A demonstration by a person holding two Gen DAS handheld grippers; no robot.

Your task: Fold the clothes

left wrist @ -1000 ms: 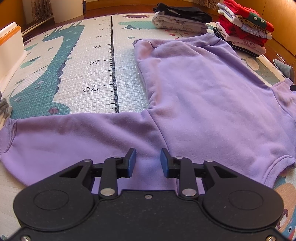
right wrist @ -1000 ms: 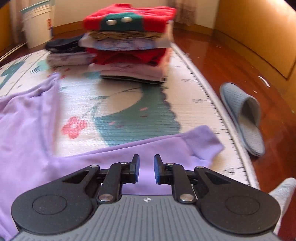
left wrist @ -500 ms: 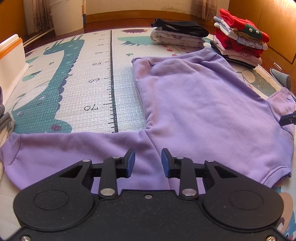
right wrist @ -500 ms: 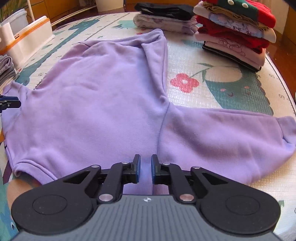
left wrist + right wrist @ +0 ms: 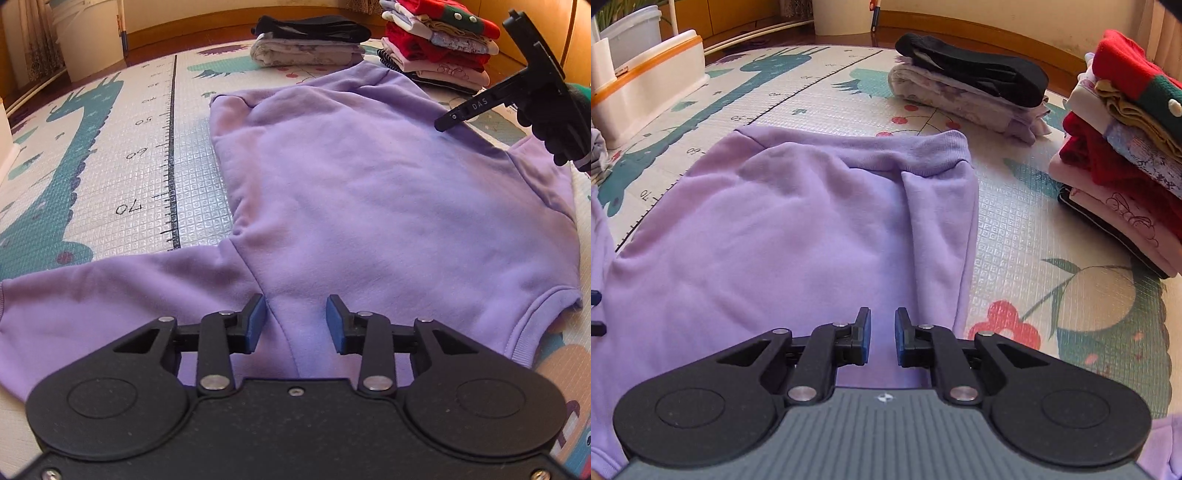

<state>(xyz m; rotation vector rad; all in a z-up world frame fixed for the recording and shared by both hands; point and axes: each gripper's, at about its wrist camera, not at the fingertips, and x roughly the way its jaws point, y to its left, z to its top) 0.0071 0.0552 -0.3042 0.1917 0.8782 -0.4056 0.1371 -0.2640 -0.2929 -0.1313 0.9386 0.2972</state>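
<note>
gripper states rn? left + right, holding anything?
left gripper: jaws opening, nothing pinched, over the purple sweatshirt.
right gripper: jaws opening from a narrow gap, nothing between the pads, over the sweatshirt.

The left tool [image 5: 295, 320] has a black, finely speckled body with two round discs, silver pivot screws on black linkage arms, and blue pads [image 5: 256, 321] lining its two fingers. The right tool [image 5: 882, 341] is built alike, but its body is grey and ribbed with a small white emblem at the centre; its fingers carry dark blue pads [image 5: 865, 335]. Seen from the left wrist, its black side bar bears white letters "DAS". The right hand [image 5: 557, 122] wears a black glove, with a green cuff edge behind it.
</note>
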